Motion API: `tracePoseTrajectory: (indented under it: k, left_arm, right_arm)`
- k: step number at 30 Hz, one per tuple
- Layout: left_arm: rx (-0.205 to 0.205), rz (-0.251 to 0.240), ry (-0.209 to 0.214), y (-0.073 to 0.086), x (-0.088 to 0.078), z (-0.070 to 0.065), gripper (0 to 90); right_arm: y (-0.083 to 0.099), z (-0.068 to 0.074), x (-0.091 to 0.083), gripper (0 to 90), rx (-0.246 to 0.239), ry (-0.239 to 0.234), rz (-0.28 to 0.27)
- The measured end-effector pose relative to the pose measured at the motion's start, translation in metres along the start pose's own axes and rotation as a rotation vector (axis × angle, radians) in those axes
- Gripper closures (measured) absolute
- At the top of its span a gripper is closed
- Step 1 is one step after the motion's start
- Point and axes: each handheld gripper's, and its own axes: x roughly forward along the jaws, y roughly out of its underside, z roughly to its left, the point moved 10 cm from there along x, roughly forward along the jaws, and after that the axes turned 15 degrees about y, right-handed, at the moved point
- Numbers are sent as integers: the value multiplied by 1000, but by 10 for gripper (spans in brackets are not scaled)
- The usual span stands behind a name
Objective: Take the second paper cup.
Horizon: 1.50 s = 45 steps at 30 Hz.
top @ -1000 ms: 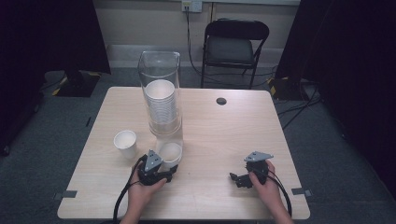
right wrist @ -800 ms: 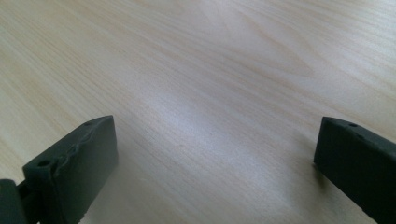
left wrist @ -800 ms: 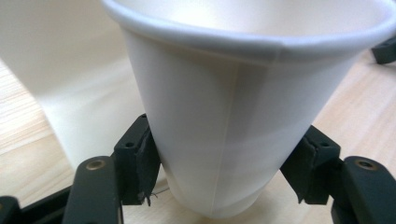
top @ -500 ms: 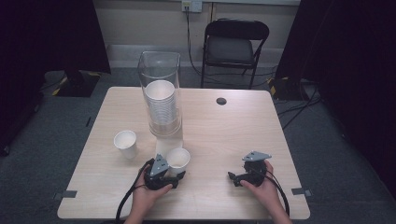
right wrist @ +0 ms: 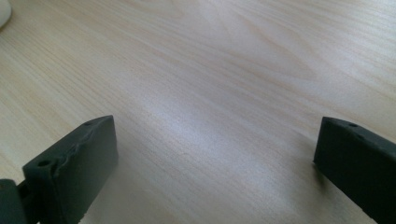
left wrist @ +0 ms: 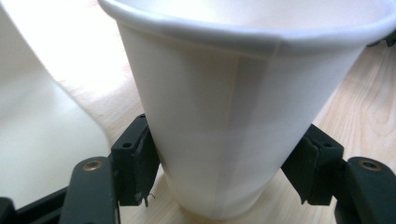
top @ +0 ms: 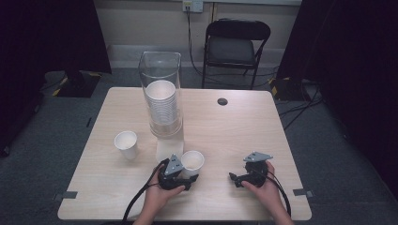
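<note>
Hands: two come in at the bottom of the high view, each holding a gripper over the near edge of the table (top: 281,140).
Left gripper (top: 187,179): lower centre of the high view, its grey plate on top and its cable trailing to the bottom edge. In the left gripper view its jaws press the lower wall of a white paper cup (left wrist: 243,107) from both sides, so the fingers hold the cup.
Held cup (top: 192,162): upright, mouth open upward, just right of the grey plate; its base looks to be at or just above the wood, which of the two I cannot tell.
Right gripper (top: 233,178): lower right of the high view, low over the wood, well apart from the held cup. In the right gripper view its jaws stand wide with bare wood between them.
White patch (top: 168,149): flat on the table, just behind the left gripper.
Second cup (top: 126,144): upright, left of centre, standing alone.
Clear container (top: 161,75): tall, upper centre of the table, around a stack of white cups (top: 162,105).
Dark round hole (top: 222,101): in the table top, towards the far edge.
Folding chair (top: 237,44): top of the frame, beyond the table.
</note>
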Motion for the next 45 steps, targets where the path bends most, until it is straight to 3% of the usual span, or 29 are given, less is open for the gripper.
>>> tracePoseTrajectory:
  k: [11,13,14,16,19,20,23,31,45]
  left_arm:
    - [-13,20,24,-4,13,1,316]
    - [-31,20,30,-3,14,0,313]
    - [-12,36,29,-2,14,0,310]
    - [-15,57,23,0,14,0,303]
    - [-17,111,12,6,12,1,219]
    - [-23,100,13,6,13,0,211]
    - [-5,138,-7,9,8,2,197]
    - [-25,126,7,11,-1,2,194]
    - [-47,104,-12,21,-36,10,163]
  right_arm:
    - [0,0,0,0,1,-1,-2]
    - [0,0,0,0,1,-3,-2]
    - [0,0,0,0,0,-2,-2]
    - [0,0,0,0,0,-2,-2]
    - [0,0,0,0,0,-3,-3]
    - [0,0,0,0,1,-3,-2]
    - [0,0,0,0,-1,0,-1]
    - [0,0,0,0,1,-2,-2]
    - [0,0,0,0,-1,0,-1]
